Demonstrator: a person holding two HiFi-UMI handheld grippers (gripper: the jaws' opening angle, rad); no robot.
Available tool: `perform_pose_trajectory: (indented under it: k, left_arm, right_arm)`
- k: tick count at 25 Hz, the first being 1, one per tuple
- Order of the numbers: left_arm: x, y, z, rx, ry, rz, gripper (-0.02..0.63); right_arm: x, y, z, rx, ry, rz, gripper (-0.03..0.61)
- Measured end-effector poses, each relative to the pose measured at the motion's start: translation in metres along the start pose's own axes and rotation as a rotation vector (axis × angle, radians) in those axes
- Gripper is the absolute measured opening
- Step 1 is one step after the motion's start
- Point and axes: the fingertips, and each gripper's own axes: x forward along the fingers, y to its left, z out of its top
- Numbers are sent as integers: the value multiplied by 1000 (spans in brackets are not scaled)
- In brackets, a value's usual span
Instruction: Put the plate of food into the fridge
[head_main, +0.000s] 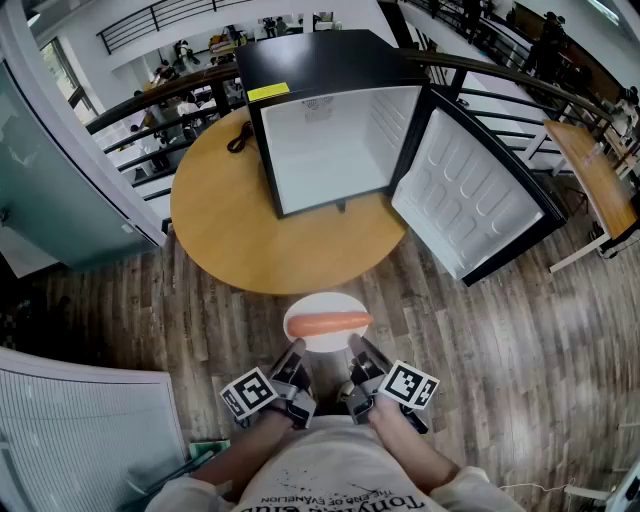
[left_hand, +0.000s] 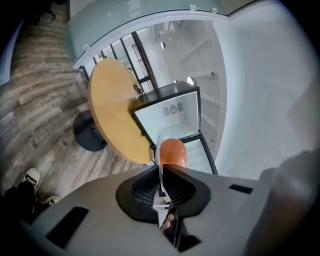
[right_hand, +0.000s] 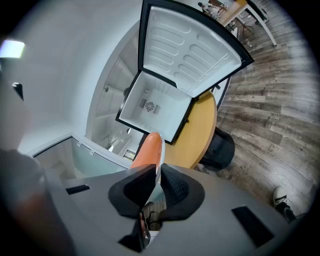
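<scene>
A white plate (head_main: 322, 335) carrying an orange sausage-shaped food (head_main: 329, 322) is held in the air in front of the round wooden table (head_main: 220, 215). My left gripper (head_main: 297, 350) is shut on the plate's near-left rim and my right gripper (head_main: 353, 349) is shut on its near-right rim. In the left gripper view the plate edge (left_hand: 160, 167) runs between the jaws with the food (left_hand: 172, 152) beyond. In the right gripper view the food (right_hand: 147, 150) lies just past the jaws. The black mini fridge (head_main: 330, 120) stands on the table, door (head_main: 480, 190) swung open right, its white interior bare.
A black cable (head_main: 240, 135) lies on the table left of the fridge. A railing (head_main: 150, 110) curves behind the table. A wooden desk (head_main: 595, 175) stands at far right. A glass partition (head_main: 60, 180) is at left, and a ribbed white panel (head_main: 80, 440) at lower left. Wood-plank floor all around.
</scene>
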Motion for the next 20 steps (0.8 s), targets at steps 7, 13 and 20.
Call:
perform_pose_trajectory:
  k: [7, 13, 20]
  left_arm:
    - [1, 0, 0, -5, 2, 0, 38]
    - [1, 1, -2, -4, 5, -1, 38]
    - [-2, 2, -3, -10, 14, 0, 38]
  right_arm:
    - [0, 0, 0, 0, -1, -2, 47]
    - [-2, -1, 1, -4, -6, 0, 46]
    - [-3, -1, -1, -4, -4, -10, 46]
